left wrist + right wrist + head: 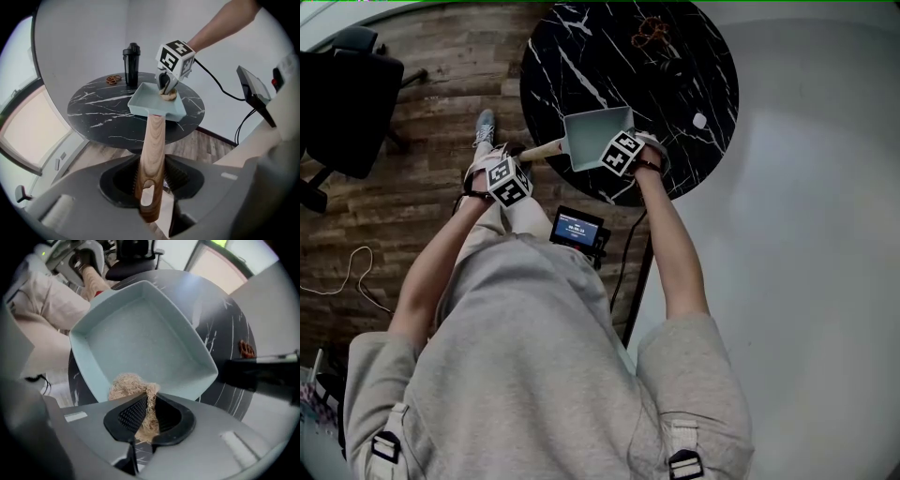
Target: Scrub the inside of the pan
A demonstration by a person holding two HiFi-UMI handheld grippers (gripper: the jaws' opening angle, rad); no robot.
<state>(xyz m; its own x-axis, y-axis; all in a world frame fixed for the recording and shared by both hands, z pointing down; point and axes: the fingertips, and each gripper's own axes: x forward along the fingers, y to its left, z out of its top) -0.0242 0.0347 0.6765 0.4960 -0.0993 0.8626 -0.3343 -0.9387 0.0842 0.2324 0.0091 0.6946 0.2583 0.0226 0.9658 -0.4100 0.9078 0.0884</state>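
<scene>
A pale blue square pan rests on the round black marble table near its front edge. Its wooden handle runs back between the jaws of my left gripper, which is shut on it. My right gripper is shut on a beige fibrous scrubber. The scrubber touches the inside of the pan at the wall nearest this gripper. In the left gripper view the right gripper points down into the pan at its far right side.
A black bottle and a small brown object stand at the table's far side. A small white item lies near the right rim. A screen device hangs at the person's waist. A black chair stands left on the wooden floor.
</scene>
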